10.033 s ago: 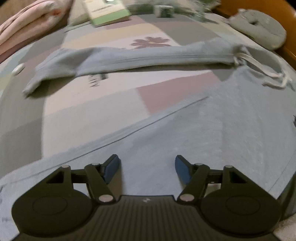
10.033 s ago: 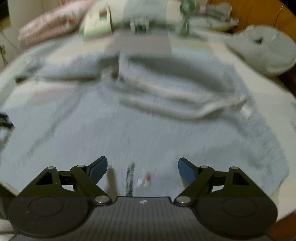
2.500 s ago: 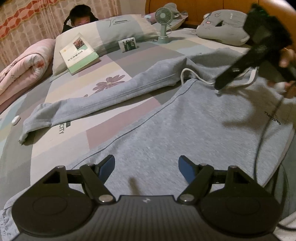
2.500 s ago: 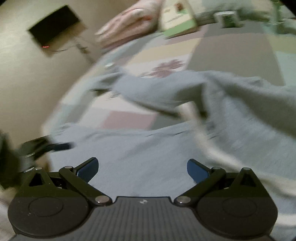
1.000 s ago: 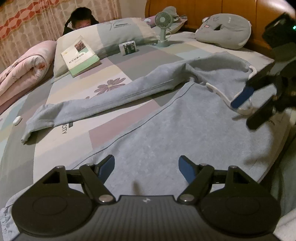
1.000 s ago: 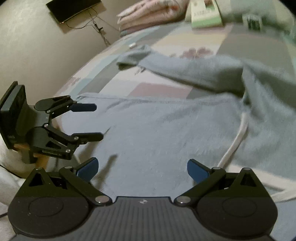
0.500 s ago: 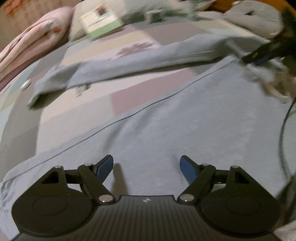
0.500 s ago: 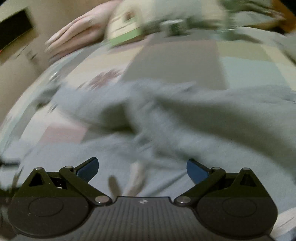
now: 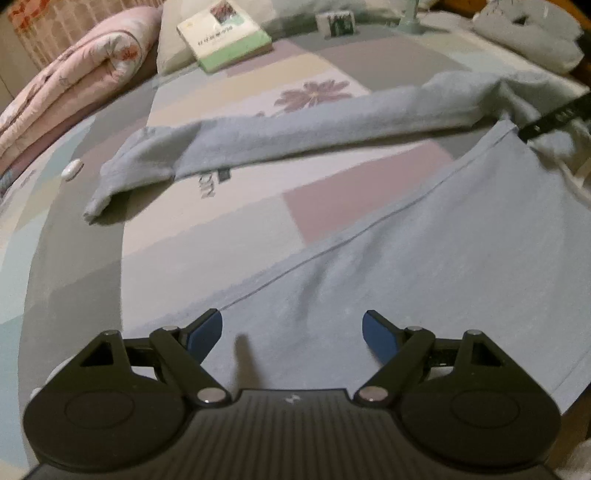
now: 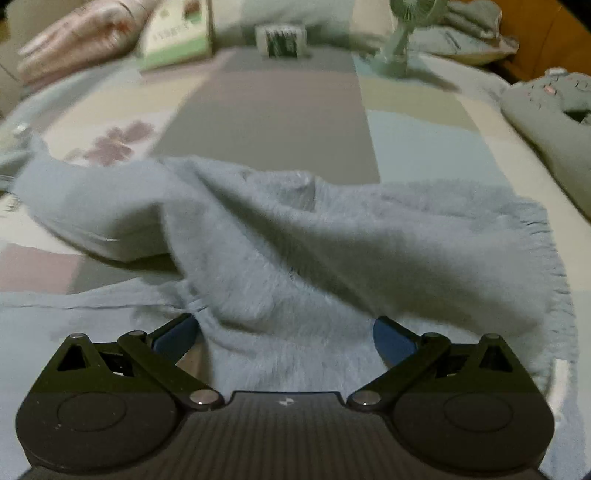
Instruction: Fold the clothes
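Item one, nearest us: the left gripper [image 9: 291, 330], blue-padded jaws spread wide and holding nothing, poised over the near leg of the grey sweatpants [image 9: 424, 258]. We note a seam running diagonally across this leg, which lies flat on the patchwork bedspread [image 9: 207, 229].

Item two: the right gripper [image 10: 284, 334], jaws likewise wide, with rumpled fleecy fabric of the sweatpants bunched between the pads. We cannot tell whether the pads touch the cloth. In the left wrist view a dark finger of this gripper shows at the far right edge, near where the two legs meet.

Item three, middle ground: the far leg of the sweatpants, stretched across the bedspread toward the left, its cuff lying on a grey patch. A small white object [image 9: 72, 169] sits just beyond that cuff.

Item four, farther back: a purple flower print on the bedspread, then a green-and-white book [image 9: 225, 35] resting against a pillow, a small box [image 10: 281, 38], and a small desk fan [image 10: 400, 33].

Item five, at the far sides: a rolled pink quilt [image 9: 70, 85] at left, a grey cushion [image 9: 532, 37] at right.
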`<action>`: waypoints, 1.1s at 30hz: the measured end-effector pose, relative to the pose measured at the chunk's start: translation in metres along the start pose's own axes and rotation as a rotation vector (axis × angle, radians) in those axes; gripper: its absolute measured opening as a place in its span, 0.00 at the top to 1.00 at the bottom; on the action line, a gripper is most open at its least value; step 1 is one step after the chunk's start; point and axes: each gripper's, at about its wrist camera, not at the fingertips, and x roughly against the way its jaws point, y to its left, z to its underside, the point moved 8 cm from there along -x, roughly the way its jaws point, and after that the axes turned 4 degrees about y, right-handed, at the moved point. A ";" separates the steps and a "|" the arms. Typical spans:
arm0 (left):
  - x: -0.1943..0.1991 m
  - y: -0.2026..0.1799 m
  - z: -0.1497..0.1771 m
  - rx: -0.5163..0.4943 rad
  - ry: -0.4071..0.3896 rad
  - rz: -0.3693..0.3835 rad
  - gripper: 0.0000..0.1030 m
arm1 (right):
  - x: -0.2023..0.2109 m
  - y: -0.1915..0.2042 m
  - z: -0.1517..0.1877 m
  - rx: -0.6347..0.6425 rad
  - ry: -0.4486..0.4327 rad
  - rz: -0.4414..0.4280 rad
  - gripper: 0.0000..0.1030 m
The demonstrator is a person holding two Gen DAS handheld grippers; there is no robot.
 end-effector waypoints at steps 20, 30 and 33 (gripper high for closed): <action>-0.011 0.110 0.064 0.214 0.078 0.011 0.15 | 0.055 0.157 0.034 0.264 0.047 -0.259 0.00; -0.022 0.165 0.091 0.364 0.070 -0.010 0.14 | 0.006 0.208 0.007 0.272 -0.002 -0.179 0.00; -0.019 0.171 0.089 0.364 0.056 -0.034 0.15 | 0.023 0.198 0.010 0.253 0.005 -0.209 0.00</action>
